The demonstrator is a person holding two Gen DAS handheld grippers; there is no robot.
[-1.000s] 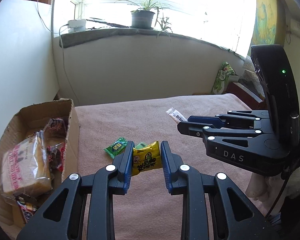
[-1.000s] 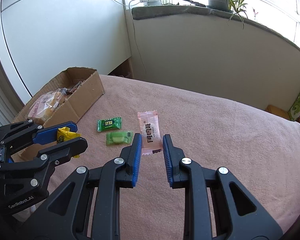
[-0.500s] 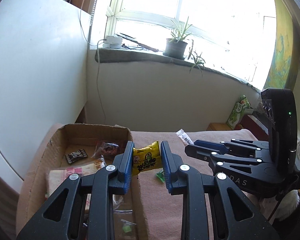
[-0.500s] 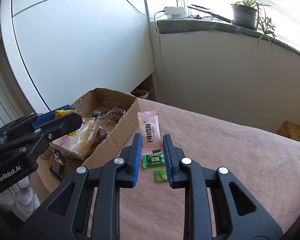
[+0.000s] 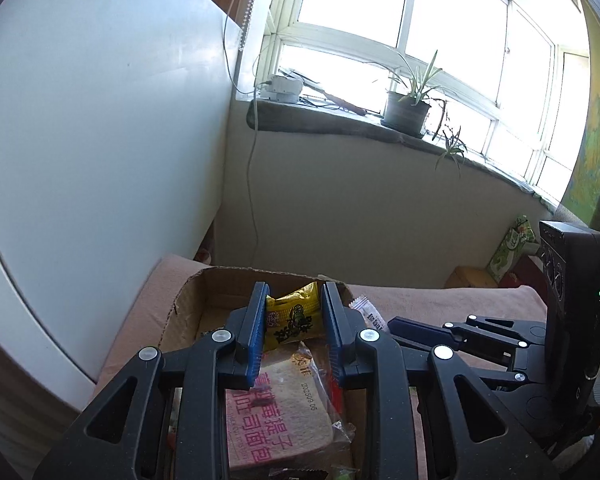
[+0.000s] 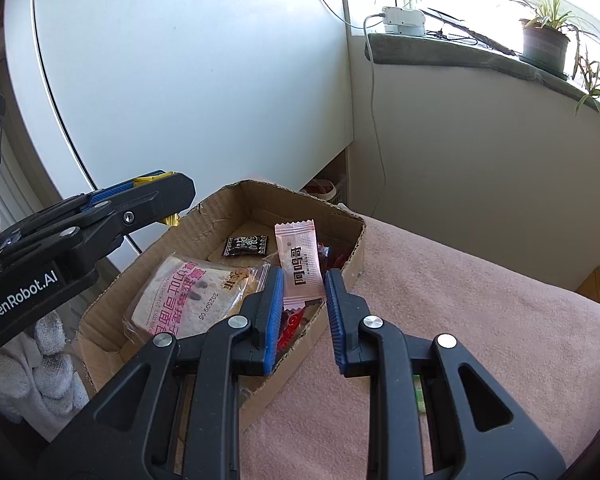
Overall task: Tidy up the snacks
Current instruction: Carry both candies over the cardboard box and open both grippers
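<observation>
Both wrist views close above cardboard box (image 5: 188, 304), facing window; box shared.

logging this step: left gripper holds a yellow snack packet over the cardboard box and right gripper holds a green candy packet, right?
Not quite. The right gripper holds a pink snack packet, not a green one, as the right wrist view shows. The rest stands: the left gripper holds the yellow snack packet over the brown cardboard box.

Cardboard box (image 6: 204, 236) on the cloth-covered table (image 6: 460, 320), at its left end; bread packet (image 6: 192, 296) and small dark sachet (image 6: 246, 246) inside, sachet behind bread; potted plant (image 5: 406, 110) on the windowsill (image 5: 340, 124) behind the table
</observation>
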